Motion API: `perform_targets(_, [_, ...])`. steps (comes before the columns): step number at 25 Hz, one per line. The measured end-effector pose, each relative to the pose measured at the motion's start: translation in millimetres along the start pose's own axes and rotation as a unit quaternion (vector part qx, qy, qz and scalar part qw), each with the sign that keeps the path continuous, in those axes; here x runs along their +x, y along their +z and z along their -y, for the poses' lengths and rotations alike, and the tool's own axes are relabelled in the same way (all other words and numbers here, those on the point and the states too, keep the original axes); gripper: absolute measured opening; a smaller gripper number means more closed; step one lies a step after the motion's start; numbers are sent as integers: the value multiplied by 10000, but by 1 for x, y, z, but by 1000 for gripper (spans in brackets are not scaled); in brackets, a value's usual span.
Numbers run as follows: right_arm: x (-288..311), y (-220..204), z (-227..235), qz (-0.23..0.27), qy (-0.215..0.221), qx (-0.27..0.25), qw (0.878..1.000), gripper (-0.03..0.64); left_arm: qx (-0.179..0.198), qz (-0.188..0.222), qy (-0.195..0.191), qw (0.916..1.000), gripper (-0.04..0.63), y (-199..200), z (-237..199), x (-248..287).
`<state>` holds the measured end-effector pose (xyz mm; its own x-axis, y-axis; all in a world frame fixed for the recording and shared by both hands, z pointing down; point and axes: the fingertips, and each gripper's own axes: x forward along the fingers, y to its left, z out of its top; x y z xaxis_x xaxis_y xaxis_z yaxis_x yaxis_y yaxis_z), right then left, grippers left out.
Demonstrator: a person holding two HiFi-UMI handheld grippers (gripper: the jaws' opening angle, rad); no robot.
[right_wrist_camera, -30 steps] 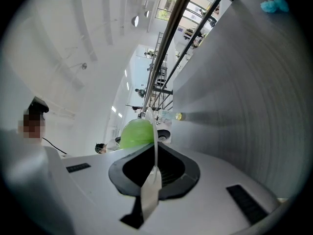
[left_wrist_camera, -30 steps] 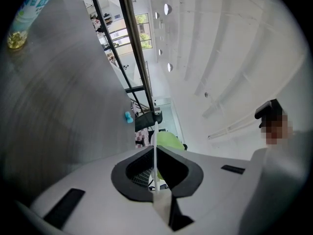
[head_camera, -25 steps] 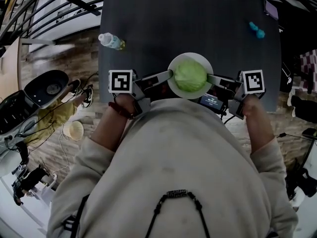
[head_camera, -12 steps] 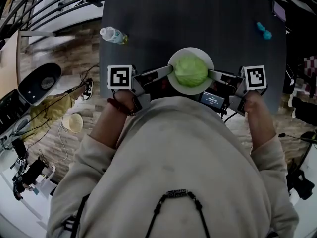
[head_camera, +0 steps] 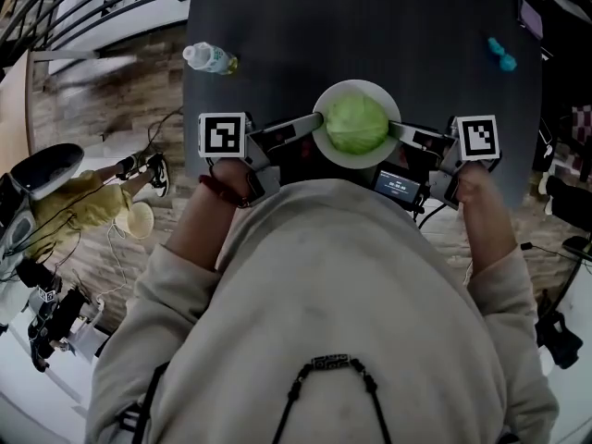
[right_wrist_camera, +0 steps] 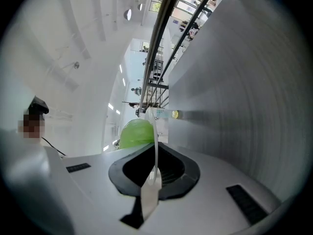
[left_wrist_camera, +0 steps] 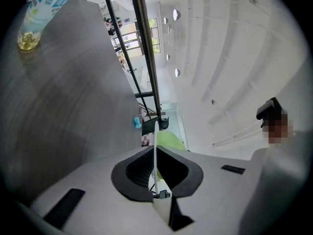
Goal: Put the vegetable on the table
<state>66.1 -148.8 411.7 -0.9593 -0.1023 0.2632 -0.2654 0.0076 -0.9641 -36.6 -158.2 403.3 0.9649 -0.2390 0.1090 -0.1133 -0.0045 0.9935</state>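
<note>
Gripping the white plate (head_camera: 356, 86) from opposite sides, the left gripper (head_camera: 316, 139) and right gripper (head_camera: 395, 129) each have their jaws closed narrowly on its thin rim (seen edge-on in both gripper views). A green cabbage (head_camera: 356, 124) sits in the middle of the plate, over the near edge of the dark table (head_camera: 370, 26); whether the plate touches the tabletop I cannot tell. A plastic bottle (head_camera: 209, 58) rests at the table's left side, a teal object (head_camera: 502, 54) at its right.
</note>
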Motion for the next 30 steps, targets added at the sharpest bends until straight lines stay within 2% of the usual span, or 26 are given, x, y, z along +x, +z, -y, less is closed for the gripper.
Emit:
perform_targets(5, [5, 17, 22, -42, -23, 92, 9999, 25, -41, -67, 72, 9999, 20, 15, -21, 10])
perform_targets(10, [4, 7, 29, -26, -44, 200, 9998, 25, -103, -95, 119, 9998, 20, 6, -26, 10])
perform_targets(17, [11, 26, 59, -71, -66, 360, 9993, 25, -246, -177, 241, 9993, 20, 23, -57, 23])
perform_targets(23, [12, 30, 70, -33, -81, 433, 9990, 25, -214, -208, 345, 9990, 20, 27, -69, 28])
perform_targets(30, [12, 32, 82, 16, -123, 479, 9988, 25, 15, -285, 606, 9978, 20, 31, -85, 29])
